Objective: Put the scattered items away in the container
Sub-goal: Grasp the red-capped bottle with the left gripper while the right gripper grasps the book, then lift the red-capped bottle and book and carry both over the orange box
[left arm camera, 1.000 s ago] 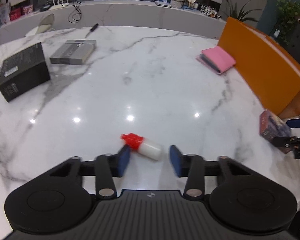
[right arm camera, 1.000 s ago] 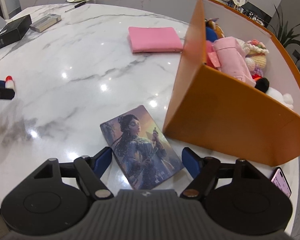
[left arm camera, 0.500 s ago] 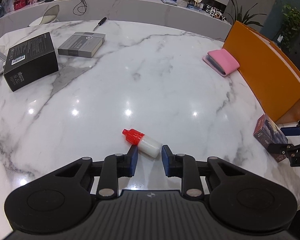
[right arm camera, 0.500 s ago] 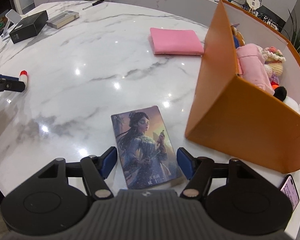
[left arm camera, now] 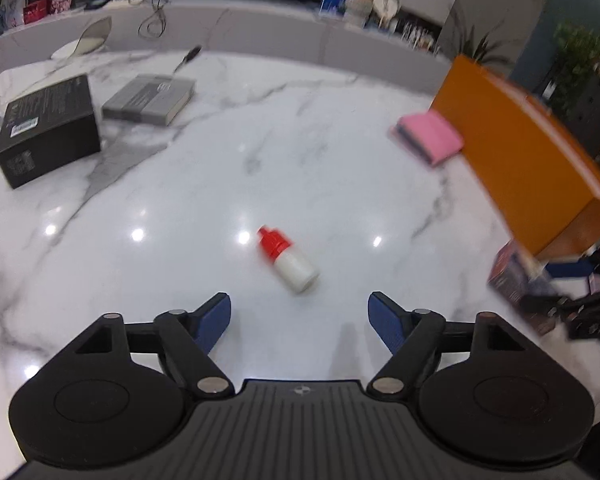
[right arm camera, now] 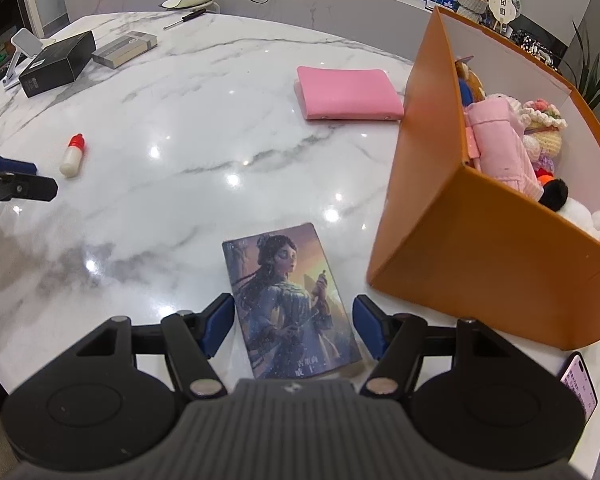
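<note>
On the marble table (left arm camera: 340,168), seen from the left wrist camera, the left gripper (left arm camera: 299,314) tilts steeply down with its jaws spread wide; they have just been opening, and nothing sits between the blue pads. The small white bottle (left arm camera: 290,262) with its red cap lies on its side just ahead of the pads, touching neither. Farther off are a black box (left arm camera: 48,132), a grey box (left arm camera: 148,98) and a pink pouch (left arm camera: 430,140) beside the orange container (left arm camera: 524,160). In the right wrist view, the right gripper (right arm camera: 294,324) also slants down over the table, jaws open around the near end of a picture book (right arm camera: 288,300) lying flat; the pads stand just clear of its edges. The orange container sits right of the book, soft toys (right arm camera: 500,144) inside, and the bottle lies far left near the left gripper's fingertip.
</note>
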Tool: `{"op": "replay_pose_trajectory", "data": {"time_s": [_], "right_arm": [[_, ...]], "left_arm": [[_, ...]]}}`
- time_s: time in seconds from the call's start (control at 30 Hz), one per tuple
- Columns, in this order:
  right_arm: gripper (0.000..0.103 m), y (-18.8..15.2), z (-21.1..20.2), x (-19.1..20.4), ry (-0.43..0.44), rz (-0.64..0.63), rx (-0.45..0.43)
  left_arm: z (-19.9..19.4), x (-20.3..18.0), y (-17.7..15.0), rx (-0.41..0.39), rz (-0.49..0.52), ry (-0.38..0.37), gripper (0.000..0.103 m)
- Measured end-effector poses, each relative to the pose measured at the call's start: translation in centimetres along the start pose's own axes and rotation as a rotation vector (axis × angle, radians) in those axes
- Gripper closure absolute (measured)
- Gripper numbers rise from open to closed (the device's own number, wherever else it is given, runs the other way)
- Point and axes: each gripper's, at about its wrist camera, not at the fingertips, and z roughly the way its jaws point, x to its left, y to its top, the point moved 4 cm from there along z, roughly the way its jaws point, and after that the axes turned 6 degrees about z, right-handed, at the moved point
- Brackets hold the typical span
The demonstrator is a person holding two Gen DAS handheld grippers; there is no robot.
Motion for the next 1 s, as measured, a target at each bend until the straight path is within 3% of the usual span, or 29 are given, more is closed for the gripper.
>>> {"op": "replay_pose_trajectory", "data": {"time_s": [0.37,0.43,0.5,0.67,0.9,1.0], "right_arm": [[0.033,0.2,0.9,0.3,-0.017,-0.016,0.015],[0.032,0.2,0.9,0.2,-0.018,-0.015,0.016],[0.032,0.2,1.0,0.2,-0.016,-0.012,0.017],[0.03,0.4,1.3,0.4,-0.02,-0.016,0.022],[0.029,0.6,1.9,0.6,0.0,-0.002,0.03],[0.038,0.5,1.5,0.8,0.02,-0.001,0.046]], "left_arm": [[3.1,-1.7,1.2,-0.088,0.083,0.087,0.018],[3.5,-1.9,1.2,-0.089,0.104,0.108,0.028],[3.5,-1.8,1.3,-0.087,0.12,0.141,0.053],[3.2,-0.9,1.5,-0.072,0.122,0.164,0.079],[2.9,-0.4,1.5,-0.052,0.141,0.168,0.082],[2.6,-0.1,1.4,-0.044,0.127,0.154,0.082]]}}
